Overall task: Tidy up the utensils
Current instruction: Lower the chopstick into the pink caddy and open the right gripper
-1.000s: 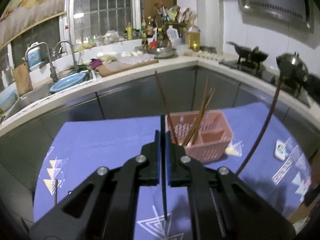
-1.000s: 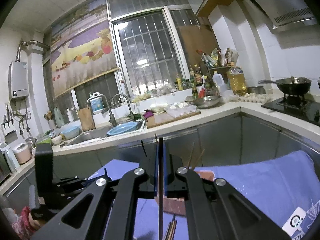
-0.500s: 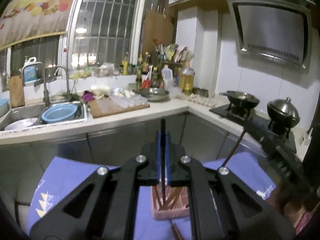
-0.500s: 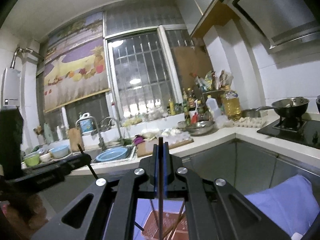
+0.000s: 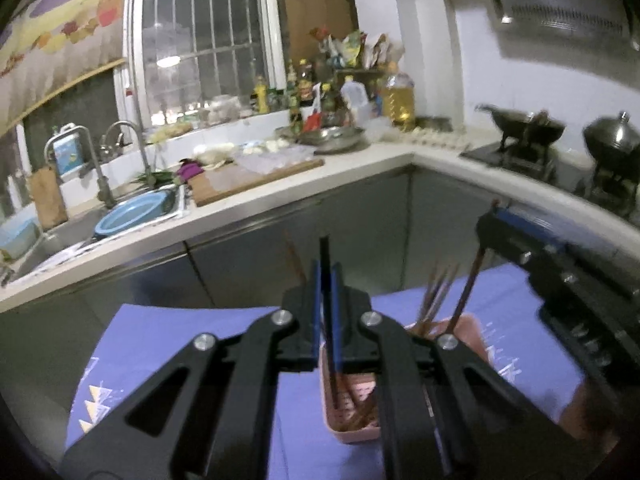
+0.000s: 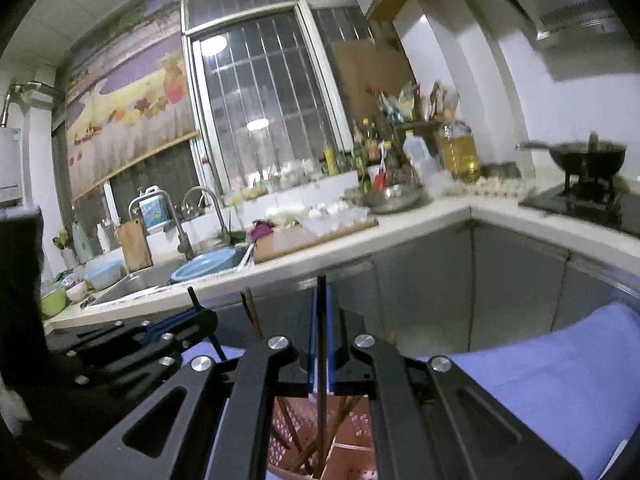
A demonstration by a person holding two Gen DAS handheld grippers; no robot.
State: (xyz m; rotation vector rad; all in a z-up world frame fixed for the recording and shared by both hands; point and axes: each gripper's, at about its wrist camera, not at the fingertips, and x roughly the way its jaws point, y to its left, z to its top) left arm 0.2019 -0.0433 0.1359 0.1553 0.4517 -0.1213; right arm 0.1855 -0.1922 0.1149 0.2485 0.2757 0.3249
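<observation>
Pink perforated plastic utensil basket (image 5: pixel 352 412): left gripper (image 5: pixel 326 300) and right gripper (image 6: pixel 320 324) each clamp one dark chopstick (image 5: pixel 331 344) above it; tilted release risks missing the compartment.

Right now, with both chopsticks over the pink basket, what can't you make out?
- Left chopstick tip: left wrist view, blurred inside the pink basket.
- Right chopstick lower end: right wrist view, cut off by the bottom edge.
- Basket compartments: hidden by the left hand-held gripper and right hand-held gripper linkages.
</observation>
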